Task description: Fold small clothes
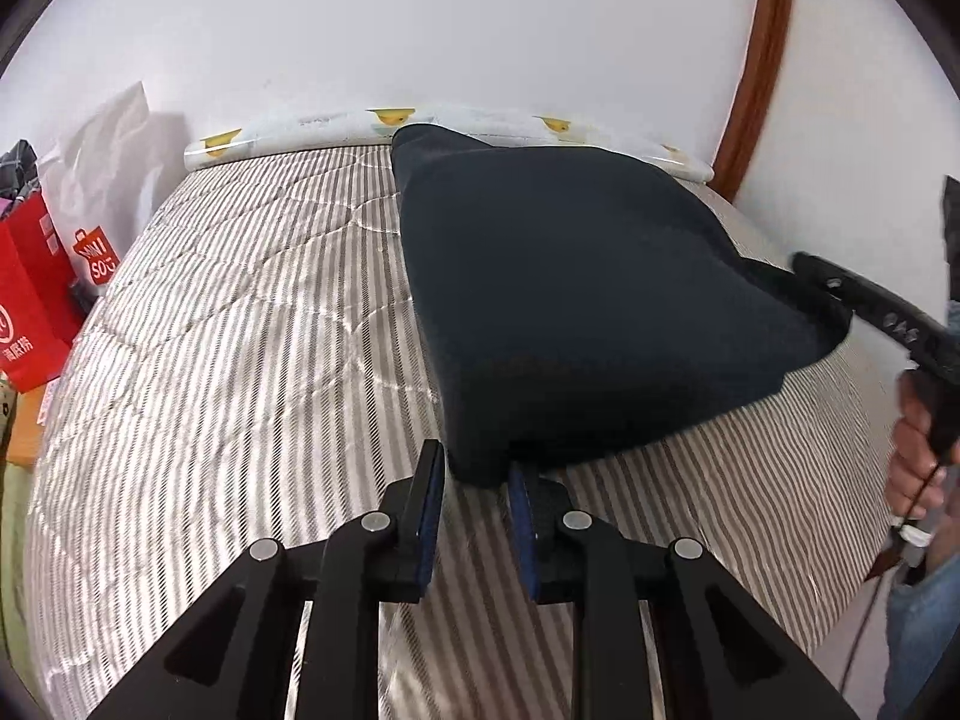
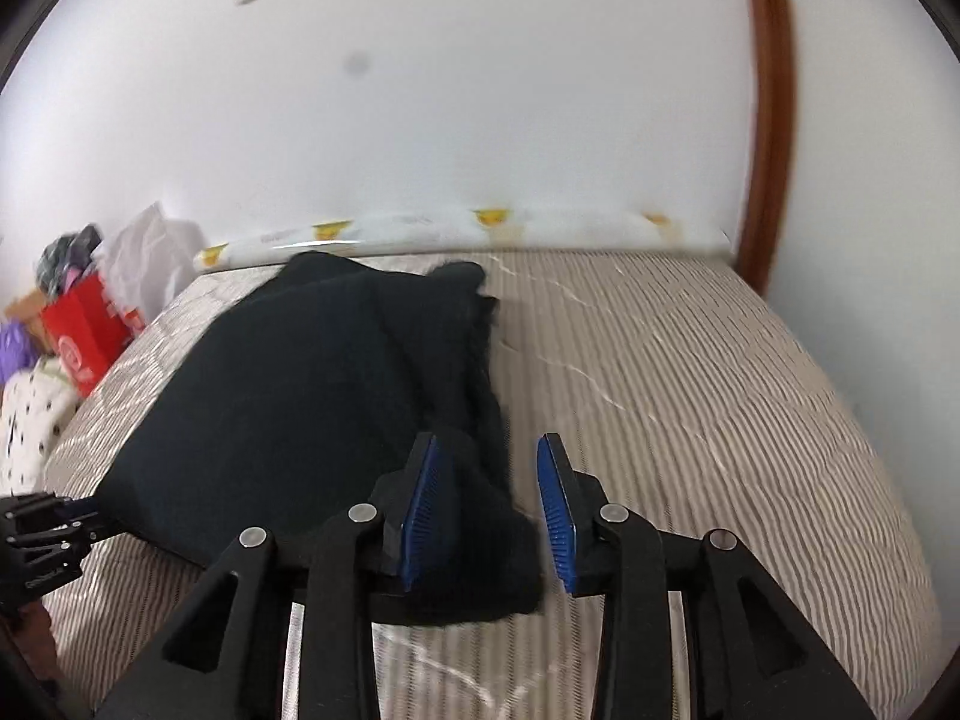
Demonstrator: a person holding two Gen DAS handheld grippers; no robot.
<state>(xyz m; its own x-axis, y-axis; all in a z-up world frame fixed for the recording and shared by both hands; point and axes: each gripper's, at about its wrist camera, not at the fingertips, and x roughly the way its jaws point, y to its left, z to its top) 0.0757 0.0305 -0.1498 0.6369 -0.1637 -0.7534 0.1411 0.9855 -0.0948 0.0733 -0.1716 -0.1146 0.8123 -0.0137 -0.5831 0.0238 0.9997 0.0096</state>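
A dark navy garment point(image 1: 570, 276) is spread on the striped mattress point(image 1: 240, 330), reaching to the far wall. In the left wrist view my left gripper point(image 1: 474, 456) grips the near corner between its blue pads, and the cloth there is raised off the bed. My right gripper point(image 1: 804, 264) reaches the garment's right corner. In the right wrist view my right gripper point(image 2: 489, 450) stands open. A bunched corner of the garment point(image 2: 312, 390) lies between its fingers against the left pad, with a clear gap to the right pad. The left gripper point(image 2: 90, 507) shows at the far left edge.
Red shopping bags point(image 1: 30, 300) and a white plastic bag point(image 1: 102, 150) stand left of the bed. A rolled duck-print sheet point(image 1: 300, 126) lies along the white wall. A brown wooden frame point(image 1: 762, 60) rises at the right. A person's hand point(image 1: 912, 456) holds the right gripper's handle.
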